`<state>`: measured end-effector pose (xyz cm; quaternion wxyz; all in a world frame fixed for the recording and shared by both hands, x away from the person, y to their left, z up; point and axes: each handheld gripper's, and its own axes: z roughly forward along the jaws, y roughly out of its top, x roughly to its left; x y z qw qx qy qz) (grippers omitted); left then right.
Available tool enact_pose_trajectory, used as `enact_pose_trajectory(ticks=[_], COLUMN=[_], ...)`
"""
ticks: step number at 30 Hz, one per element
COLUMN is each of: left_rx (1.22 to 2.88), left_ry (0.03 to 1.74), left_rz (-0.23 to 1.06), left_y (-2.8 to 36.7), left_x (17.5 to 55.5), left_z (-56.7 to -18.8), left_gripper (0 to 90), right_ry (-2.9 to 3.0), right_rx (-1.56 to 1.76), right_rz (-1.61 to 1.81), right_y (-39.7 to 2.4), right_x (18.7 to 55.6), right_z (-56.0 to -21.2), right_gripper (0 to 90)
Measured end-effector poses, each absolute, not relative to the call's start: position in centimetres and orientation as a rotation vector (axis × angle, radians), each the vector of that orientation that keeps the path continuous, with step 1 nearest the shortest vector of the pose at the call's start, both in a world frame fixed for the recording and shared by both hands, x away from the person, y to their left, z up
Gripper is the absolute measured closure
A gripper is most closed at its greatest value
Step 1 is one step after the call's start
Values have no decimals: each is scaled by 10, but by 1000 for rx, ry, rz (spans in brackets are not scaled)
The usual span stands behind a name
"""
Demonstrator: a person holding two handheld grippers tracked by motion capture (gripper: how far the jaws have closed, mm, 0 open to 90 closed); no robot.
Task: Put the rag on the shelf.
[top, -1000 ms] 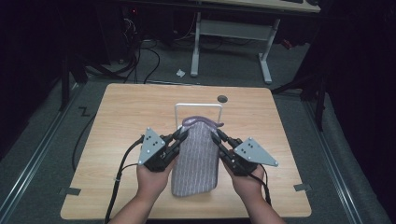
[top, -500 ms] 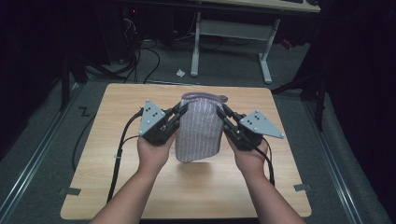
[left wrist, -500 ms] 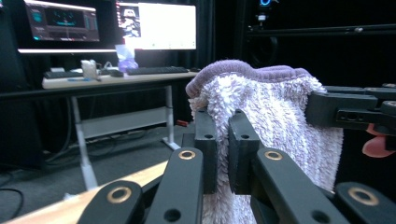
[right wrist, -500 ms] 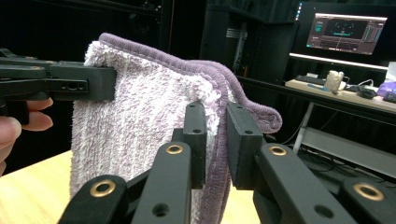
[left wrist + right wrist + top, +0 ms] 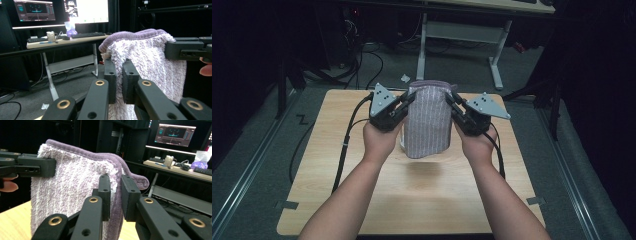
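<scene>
One purple striped towel (image 5: 428,119) hangs above the table (image 5: 337,175), its lower edge cut off in both gripper views. Left gripper (image 5: 406,102) and right gripper (image 5: 453,104) each pinch one upper corner.

Towel (image 5: 428,120) hangs above the surface (image 5: 337,190), toward its far edge, midway between left and right edges. Left tool (image 5: 404,102) sits at the towel's upper left corner, right tool (image 5: 453,102) at its upper right corner. Desk (image 5: 472,30) stands beyond the far edge.
</scene>
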<state>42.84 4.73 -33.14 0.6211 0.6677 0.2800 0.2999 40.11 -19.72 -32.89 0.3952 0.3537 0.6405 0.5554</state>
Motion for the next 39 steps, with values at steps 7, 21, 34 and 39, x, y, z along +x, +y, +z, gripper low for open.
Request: enact_pose_trajectory(ticks=[7,21,34,39], left_rx=[1561,1575,1626,1639], left_ry=[661,733,783,825], left_rz=[686,652,668,653], left_y=[43,43,48,46], left_x=[453,494,513,520], left_z=[-324,-325,-336,-342], left_gripper=[840,837,835,822], right_ry=[1606,1650,1721,1741], right_rx=[930,983,1007,1033], right_rz=[1409,1364,1330,1301], right_y=[-199,-196,-191,-189], right_x=[425,471,496,507], right_z=[-322,-322,-330,-338], right_gripper=[801,800,796,795])
